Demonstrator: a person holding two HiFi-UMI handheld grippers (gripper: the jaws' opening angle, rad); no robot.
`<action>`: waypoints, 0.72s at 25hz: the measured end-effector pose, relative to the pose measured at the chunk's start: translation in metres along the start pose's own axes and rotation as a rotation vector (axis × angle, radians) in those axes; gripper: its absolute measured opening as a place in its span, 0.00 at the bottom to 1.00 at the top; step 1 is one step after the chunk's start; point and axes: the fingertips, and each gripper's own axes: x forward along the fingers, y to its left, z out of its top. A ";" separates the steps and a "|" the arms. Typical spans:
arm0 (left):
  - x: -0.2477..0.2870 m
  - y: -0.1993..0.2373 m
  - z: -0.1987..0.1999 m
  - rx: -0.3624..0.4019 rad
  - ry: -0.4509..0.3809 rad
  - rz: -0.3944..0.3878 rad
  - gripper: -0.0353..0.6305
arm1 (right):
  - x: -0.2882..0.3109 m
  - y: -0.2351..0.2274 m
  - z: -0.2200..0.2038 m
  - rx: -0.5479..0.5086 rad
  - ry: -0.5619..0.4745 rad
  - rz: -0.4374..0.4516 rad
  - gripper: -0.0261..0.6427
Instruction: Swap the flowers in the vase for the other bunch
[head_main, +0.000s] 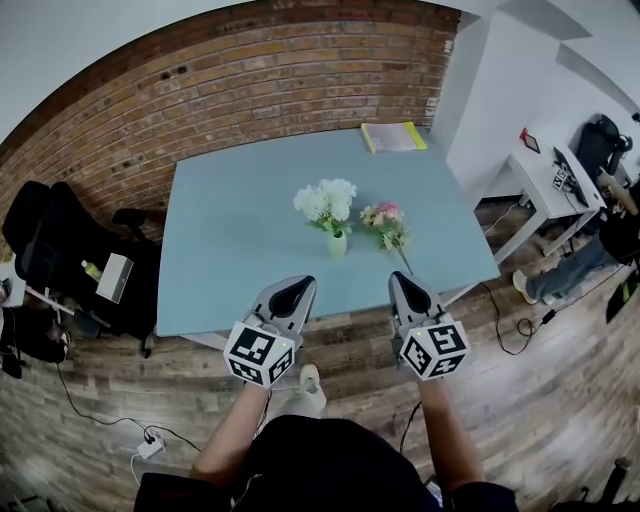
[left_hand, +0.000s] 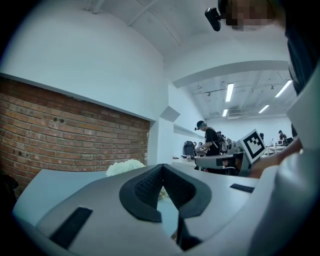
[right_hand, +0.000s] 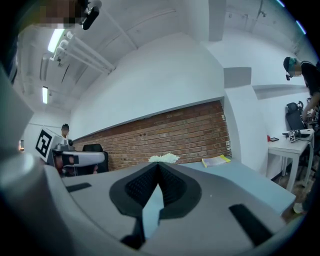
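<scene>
Both tools sit short of the near edge of the pale blue rectangular surface (head_main: 230, 240), side by side and pointing level at the flowers.

- Left hand-held gripper (head_main: 296, 287): clenched, jaws together, nothing between them.
- Right hand-held gripper (head_main: 408, 284): also clenched and empty.
- Small pale green vase (head_main: 337, 244): upright near the middle of the surface, holding the bunch of white flowers (head_main: 326, 200).
- Bunch of pink flowers (head_main: 385, 218): just right of the vase. It looks to be lying flat with its stem trailing toward your right tool, though it is too small here to be sure.
- Yellow booklet (head_main: 393, 137): at the far edge, well clear of the work.

Step in hand, as I judge it: the approach, with no swap started.

How to do it well:
- Open the jaws before you reach the flowers, not among them.
- The vase is small and top-heavy under those blooms. Steady its body with one tool while the other takes the white stems low, just above the rim.
- Lift straight up so the vase does not tip.
- Lay the white bunch well away from the pink one.
- Take the pink stem near its middle, not by the heads.
</scene>
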 end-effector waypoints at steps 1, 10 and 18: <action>0.003 0.004 0.001 -0.001 0.002 0.000 0.07 | 0.005 -0.002 0.001 0.001 0.002 -0.002 0.05; 0.027 0.047 -0.007 -0.016 0.035 0.000 0.07 | 0.050 -0.016 0.002 0.021 0.017 -0.020 0.05; 0.042 0.093 -0.010 -0.030 0.046 0.019 0.07 | 0.093 -0.023 0.001 0.048 0.025 -0.027 0.05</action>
